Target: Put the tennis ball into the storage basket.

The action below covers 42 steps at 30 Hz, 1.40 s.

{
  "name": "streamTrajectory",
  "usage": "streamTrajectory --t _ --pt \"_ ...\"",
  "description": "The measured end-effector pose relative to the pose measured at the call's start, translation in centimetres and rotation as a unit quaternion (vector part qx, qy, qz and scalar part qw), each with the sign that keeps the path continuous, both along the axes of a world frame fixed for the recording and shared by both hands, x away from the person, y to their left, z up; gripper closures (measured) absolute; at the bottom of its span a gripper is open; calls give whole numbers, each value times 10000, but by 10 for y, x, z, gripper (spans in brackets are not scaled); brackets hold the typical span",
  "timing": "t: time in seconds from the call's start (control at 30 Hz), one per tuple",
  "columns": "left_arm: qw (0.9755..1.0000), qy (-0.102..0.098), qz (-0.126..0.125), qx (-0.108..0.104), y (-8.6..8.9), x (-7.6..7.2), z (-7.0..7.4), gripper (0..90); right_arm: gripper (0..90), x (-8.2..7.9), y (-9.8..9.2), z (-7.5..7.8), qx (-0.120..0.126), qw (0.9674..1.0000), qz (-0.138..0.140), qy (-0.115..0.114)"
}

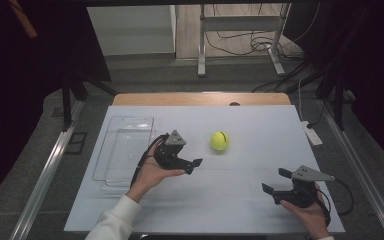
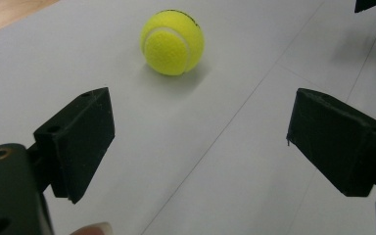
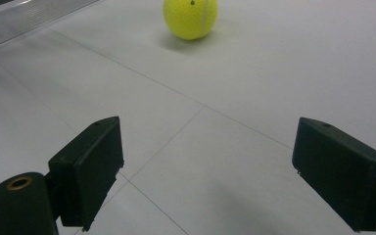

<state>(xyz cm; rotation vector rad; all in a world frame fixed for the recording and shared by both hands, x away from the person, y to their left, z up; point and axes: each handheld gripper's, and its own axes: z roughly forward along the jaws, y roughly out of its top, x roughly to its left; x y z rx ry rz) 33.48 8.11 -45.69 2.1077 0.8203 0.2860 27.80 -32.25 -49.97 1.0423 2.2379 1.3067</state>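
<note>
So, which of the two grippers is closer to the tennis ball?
The left gripper. It sits open just short of the tennis ball, beside the clear tray. The right gripper, also open, is much farther, near the table's front right corner.

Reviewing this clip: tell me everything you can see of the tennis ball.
The tennis ball is bright yellow-green with a fuzzy felt look, a pale curved seam and a small dark mark near its top. It sits alone on the white table surface, casting a soft shadow, with nothing gripping or touching it. It lies ahead of the left gripper, whose jaws stand open short of it, and farther from the right gripper, also open. The clear tray lies apart, to its left.
</note>
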Motion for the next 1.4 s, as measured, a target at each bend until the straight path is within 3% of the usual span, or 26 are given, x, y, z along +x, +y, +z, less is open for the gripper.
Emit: streamTrajectory --t 0.87,1.4 --pt "9996 173 -147 159 -32 35 8 110 119 0 0 -1 19 10000 10 22" --pt "9991 282 -212 240 -50 50 5 103 119 1 0 -2 16 10000 18 37"
